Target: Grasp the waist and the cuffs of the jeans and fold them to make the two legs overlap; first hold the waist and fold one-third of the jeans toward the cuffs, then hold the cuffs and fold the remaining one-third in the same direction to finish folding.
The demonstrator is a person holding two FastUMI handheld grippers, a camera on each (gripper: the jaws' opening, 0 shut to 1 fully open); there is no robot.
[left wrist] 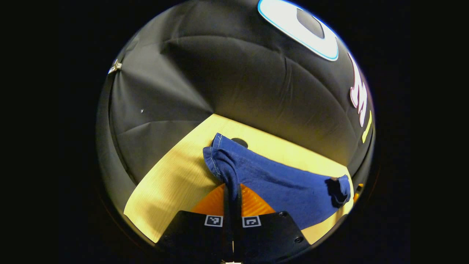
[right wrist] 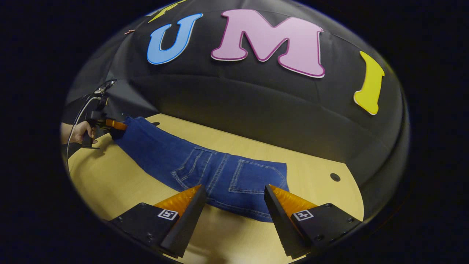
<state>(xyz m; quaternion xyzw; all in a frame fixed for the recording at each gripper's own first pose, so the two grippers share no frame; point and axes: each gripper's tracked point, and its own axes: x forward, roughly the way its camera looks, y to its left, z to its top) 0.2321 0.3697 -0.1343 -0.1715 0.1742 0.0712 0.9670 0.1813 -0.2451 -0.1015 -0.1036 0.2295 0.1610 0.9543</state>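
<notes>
Left claw (left wrist: 231,190): pressed together on the cuff end of the jeans (right wrist: 205,172); in the left gripper view I see denim bunched between its fingers, and in the right gripper view it sits far off at that same end, held by a hand (right wrist: 78,132).
Right claw (right wrist: 234,203): spread wide, pinching nothing; I have it hovering just short of the waist, with the band lying between and beyond its two fingers.
Jeans: lying flat on the counter (right wrist: 121,183), back pockets up, waist toward my right claw and legs running away from it to the cuffs at my left claw.
Long axis: runs from claw to claw, so each end has its own nearer hand; the waist belongs to the right, the cuffs to the left.
Direction from right claw: the waist edge is straight ahead and slightly below the fingertips, almost squarely across them.
Step in hand, as I judge it: the cuff grip is made, the waist grip is not yet; my next move needs a short push forward and down before closing.
Risk: closing too early would catch only the hem of the band.
</notes>
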